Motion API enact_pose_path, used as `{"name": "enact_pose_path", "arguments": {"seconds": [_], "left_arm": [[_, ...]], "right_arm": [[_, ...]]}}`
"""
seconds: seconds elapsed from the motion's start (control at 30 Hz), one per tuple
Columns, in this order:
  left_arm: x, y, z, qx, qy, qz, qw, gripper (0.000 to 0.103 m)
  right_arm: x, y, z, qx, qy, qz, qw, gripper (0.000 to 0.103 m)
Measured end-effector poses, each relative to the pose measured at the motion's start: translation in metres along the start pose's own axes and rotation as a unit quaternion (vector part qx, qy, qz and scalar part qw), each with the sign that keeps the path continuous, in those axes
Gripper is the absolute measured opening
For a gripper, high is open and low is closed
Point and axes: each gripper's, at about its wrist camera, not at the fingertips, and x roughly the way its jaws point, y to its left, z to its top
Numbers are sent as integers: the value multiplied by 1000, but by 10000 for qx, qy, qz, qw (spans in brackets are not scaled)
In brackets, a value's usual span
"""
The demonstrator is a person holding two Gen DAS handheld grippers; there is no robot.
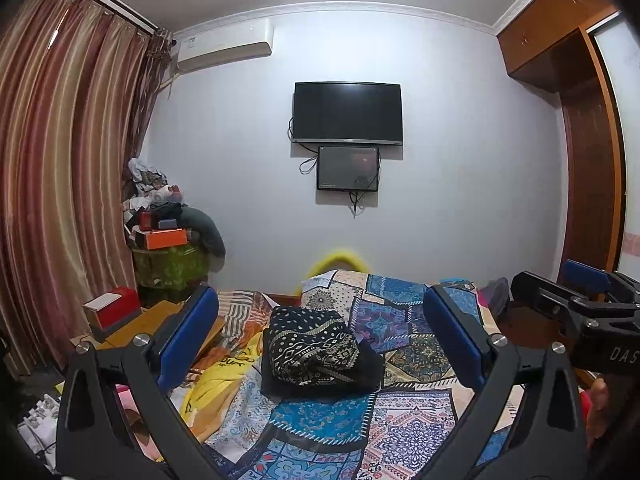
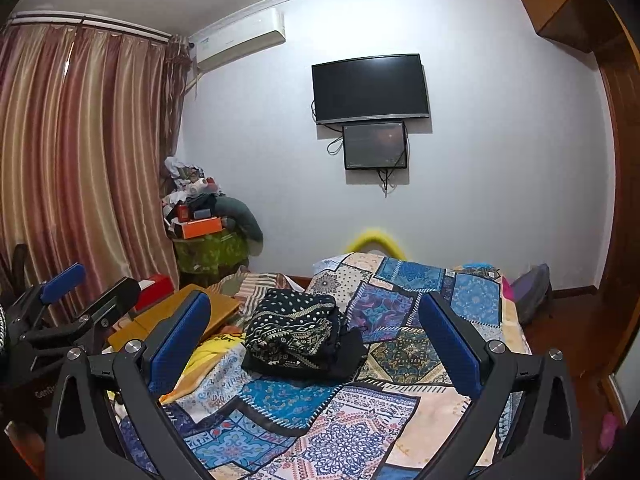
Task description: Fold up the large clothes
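A black garment with a white and tan pattern [image 1: 316,350] lies folded in a thick bundle on the patchwork bedspread [image 1: 328,432]. It also shows in the right wrist view [image 2: 298,334]. My left gripper [image 1: 320,340] is open and empty, raised above the bed and short of the bundle. My right gripper [image 2: 316,344] is open and empty too, held level beside it. The right gripper shows at the right edge of the left wrist view [image 1: 576,300]. The left gripper shows at the left edge of the right wrist view [image 2: 80,300].
A yellow cloth [image 1: 212,384] lies on the bed's left side. A wooden board [image 2: 180,316] and a red box [image 1: 114,308] sit to the left. Clutter is piled in the corner [image 1: 168,220] by the curtain [image 1: 60,180]. A wardrobe [image 1: 592,140] stands on the right.
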Motion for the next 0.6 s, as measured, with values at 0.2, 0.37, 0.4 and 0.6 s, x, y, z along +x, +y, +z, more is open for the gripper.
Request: {"name": "enact_pose_path", "arguments": {"seconds": [0.2, 0.37, 0.4, 0.6], "left_arm": [[-2, 0, 0, -33, 30, -112, 9999, 103], [-2, 0, 0, -64, 29, -116, 9999, 103], [-2, 0, 0, -78, 38, -118, 9999, 103], [-1, -1, 0, -42, 65, -89, 9999, 103]], "right_arm": [[1, 1, 0, -12, -15, -6, 10000, 103], [0, 1, -1, -5, -36, -25, 10000, 103], [0, 1, -1, 2, -45, -38, 10000, 103], [-1, -1, -2, 72, -71, -97, 9999, 103]]}}
